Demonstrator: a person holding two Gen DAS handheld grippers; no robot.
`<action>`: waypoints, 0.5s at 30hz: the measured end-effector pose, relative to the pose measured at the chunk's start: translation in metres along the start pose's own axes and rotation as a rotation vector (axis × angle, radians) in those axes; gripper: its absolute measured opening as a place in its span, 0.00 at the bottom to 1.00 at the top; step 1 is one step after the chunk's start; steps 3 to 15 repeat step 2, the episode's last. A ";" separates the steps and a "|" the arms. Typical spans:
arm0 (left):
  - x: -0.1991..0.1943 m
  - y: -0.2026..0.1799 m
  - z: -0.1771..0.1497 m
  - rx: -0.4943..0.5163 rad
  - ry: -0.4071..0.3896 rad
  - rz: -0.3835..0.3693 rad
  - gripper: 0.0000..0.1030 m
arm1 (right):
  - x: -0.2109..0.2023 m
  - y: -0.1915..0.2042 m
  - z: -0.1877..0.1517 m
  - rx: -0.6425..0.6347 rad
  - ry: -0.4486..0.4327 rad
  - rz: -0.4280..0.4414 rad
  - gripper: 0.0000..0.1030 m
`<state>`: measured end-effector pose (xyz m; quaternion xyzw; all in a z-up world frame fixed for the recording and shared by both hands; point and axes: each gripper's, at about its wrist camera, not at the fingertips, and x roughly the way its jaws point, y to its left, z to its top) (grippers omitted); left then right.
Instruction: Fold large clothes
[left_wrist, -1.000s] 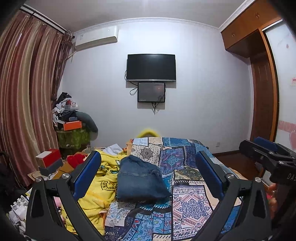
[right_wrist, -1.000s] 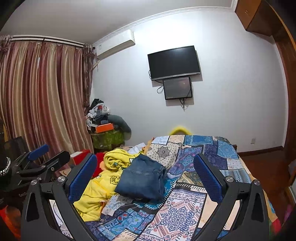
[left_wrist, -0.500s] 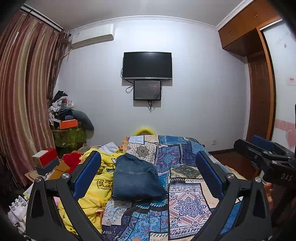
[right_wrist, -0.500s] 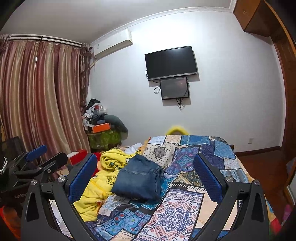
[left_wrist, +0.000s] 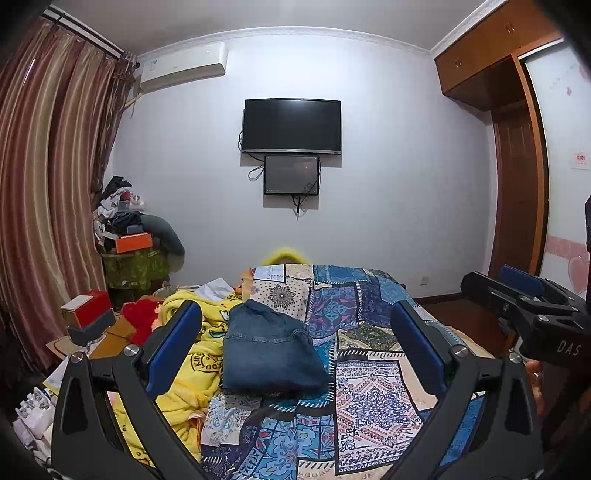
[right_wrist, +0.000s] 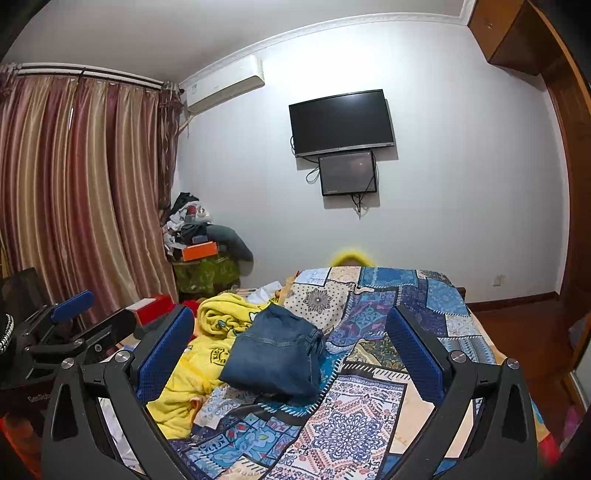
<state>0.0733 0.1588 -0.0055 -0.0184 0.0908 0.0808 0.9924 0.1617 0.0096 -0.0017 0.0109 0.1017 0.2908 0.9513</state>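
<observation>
Striped reddish-brown curtains (left_wrist: 40, 192) fill the left of the frame, with a cluttered green-draped side table (left_wrist: 135, 266) beside them at centre left. Lower left, a crumpled yellow fleece robe (left_wrist: 192, 354) lies on the patchwork quilt-covered bed (left_wrist: 369, 387), touching the folded blue denim jeans (left_wrist: 267, 354) at centre – already a compact stack. On the wall above hangs a black flat television (left_wrist: 291, 125). The left gripper (left_wrist: 295, 354) hangs wide open and empty above the bed; the right gripper (right_wrist: 291, 363) likewise, jaws spread, holding nothing. The jeans look finished, so the robe is probably next: I would pinch two separated edge points – shoulders or hem – and pull it flat clear of the jeans, so the stack is not dragged askew.
</observation>
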 end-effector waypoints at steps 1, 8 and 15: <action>0.001 0.001 0.000 -0.005 0.001 0.001 0.99 | 0.001 0.001 0.000 -0.001 0.002 0.000 1.00; 0.002 0.003 -0.001 -0.008 0.004 -0.001 0.99 | 0.002 0.001 0.000 -0.003 0.004 0.000 1.00; 0.002 0.003 -0.001 -0.008 0.004 -0.001 0.99 | 0.002 0.001 0.000 -0.003 0.004 0.000 1.00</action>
